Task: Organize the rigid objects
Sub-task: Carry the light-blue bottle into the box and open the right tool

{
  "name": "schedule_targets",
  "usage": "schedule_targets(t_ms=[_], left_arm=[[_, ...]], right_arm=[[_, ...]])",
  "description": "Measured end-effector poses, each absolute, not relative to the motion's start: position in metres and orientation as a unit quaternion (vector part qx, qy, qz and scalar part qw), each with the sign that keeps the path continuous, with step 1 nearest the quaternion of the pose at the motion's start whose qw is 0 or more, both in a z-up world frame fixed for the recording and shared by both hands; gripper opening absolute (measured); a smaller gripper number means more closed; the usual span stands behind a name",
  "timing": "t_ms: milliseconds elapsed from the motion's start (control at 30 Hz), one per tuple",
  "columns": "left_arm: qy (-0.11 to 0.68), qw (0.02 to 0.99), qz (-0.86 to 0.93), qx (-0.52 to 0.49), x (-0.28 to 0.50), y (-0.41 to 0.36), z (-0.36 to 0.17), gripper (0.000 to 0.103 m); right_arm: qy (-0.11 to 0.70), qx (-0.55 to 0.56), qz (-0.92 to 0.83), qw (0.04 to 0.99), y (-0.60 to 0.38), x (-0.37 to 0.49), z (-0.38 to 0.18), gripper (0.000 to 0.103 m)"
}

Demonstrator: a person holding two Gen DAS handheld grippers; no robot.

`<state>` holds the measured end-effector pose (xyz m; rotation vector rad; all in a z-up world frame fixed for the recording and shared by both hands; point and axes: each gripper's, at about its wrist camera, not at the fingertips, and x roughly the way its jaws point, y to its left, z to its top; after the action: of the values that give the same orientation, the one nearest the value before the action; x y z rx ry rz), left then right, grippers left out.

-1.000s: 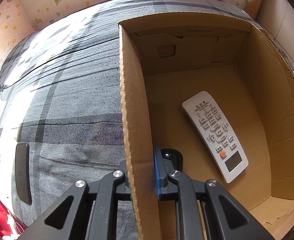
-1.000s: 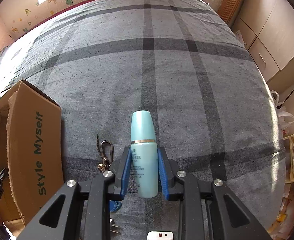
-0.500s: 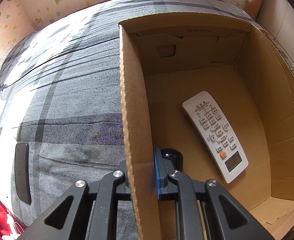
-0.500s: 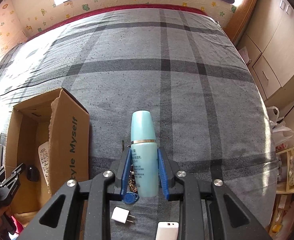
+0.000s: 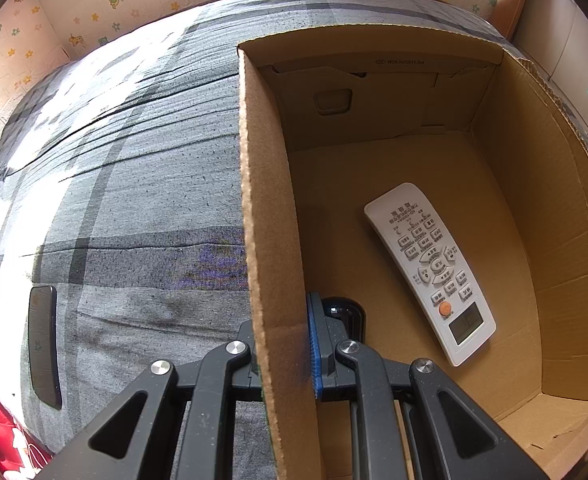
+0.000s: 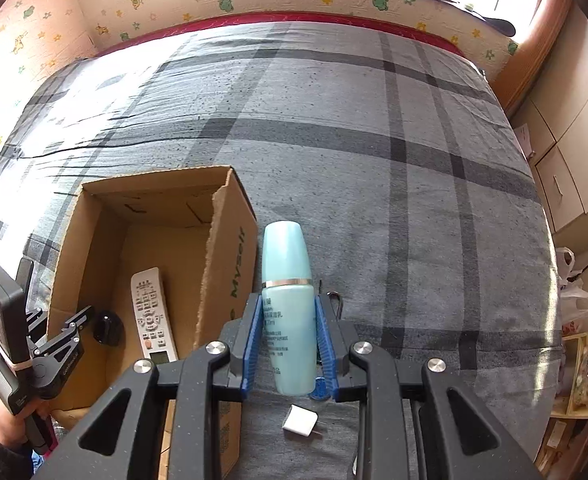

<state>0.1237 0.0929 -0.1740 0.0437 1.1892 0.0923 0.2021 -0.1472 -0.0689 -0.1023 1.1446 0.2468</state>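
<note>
The right gripper (image 6: 287, 346) has its blue ribbed pads clamped on the lower body of a smooth, pale turquoise plastic bottle (image 6: 287, 300) with a rounded cap and thin silver band, held above the bed just beside the box's right wall. The left gripper (image 5: 283, 344) is pinched shut on the left wall of the open brown corrugated cardboard box (image 5: 261, 200), one pad inside and one outside. In the box lie a long white remote control with grey buttons and an orange one (image 5: 430, 268) and a small glossy black rounded object (image 5: 346, 314) near the left gripper's inner pad. On the grey bedsheet with dark plaid stripes (image 6: 334, 140) a small white plug adapter (image 6: 301, 420) lies under the right gripper; a flat black phone-like slab (image 5: 43, 344) lies left of the box. Cartoon-patterned cream wall padding (image 6: 294, 4) borders the bed, and pale wooden cabinets (image 6: 574, 152) stand at right.
</note>
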Motion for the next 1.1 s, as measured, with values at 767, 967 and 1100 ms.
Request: schedule_targets(t_ms=[767,967,1100], left_arm=[[0.559,0.828,0.041,0.018,0.123,0.094,-0.173,0.015],[0.559,0.828,0.041,0.018,0.123,0.094,-0.172,0.015],[0.559,0.828,0.041,0.016,0.123,0.094,-0.172,0.015]], right_arm=[[0.554,-0.082,0.176,0.809,-0.056,0.197,-0.095,0.028],[0.563,-0.09,0.177,0.802,-0.035,0.2,-0.111,0.028],[0.57,-0.096,0.172,0.798,-0.025,0.204,-0.124,0.028]])
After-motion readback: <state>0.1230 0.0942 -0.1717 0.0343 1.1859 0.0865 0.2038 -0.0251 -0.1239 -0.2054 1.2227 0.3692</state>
